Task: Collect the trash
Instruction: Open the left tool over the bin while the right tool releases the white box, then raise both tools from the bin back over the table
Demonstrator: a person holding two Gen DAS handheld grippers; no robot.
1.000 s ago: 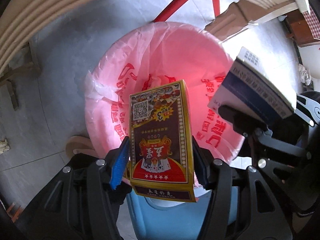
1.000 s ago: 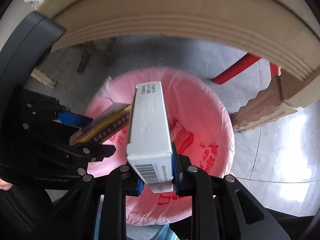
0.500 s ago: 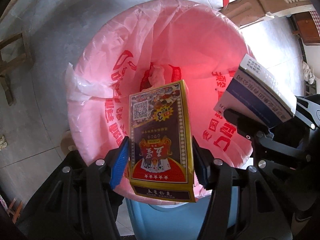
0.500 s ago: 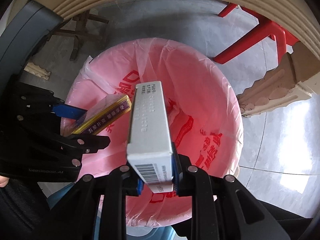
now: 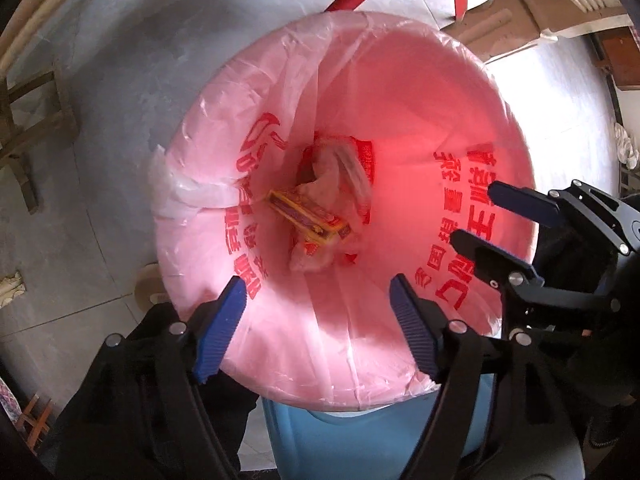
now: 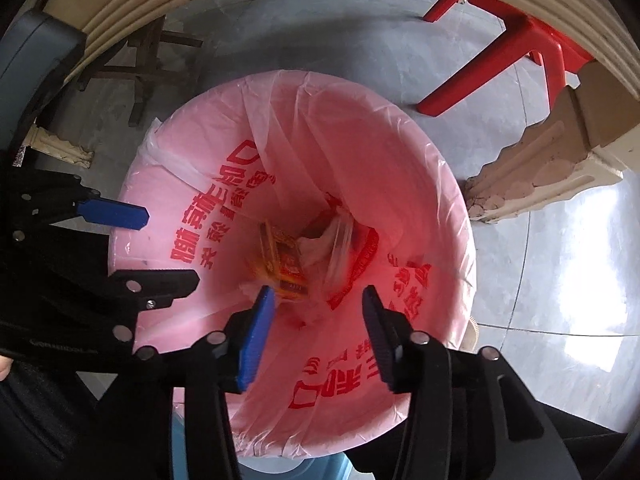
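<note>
Both grippers hang over the pink-lined bin (image 5: pixel 400 80). Left gripper (image 5: pixel 320 320) jaws are opening, nothing between them. Right gripper (image 6: pixel 316 332) jaws are opening too, empty. The card box (image 5: pixel 308 218) lies at the bottom among crumpled wrappers (image 5: pixel 332 172).

card box (image 5: pixel 308 218) in bin liner (image 5: pixel 400 80) | crumpled wrapper (image 5: pixel 340 168) beside box | stool (image 6: pixel 500 44) behind bin
</note>
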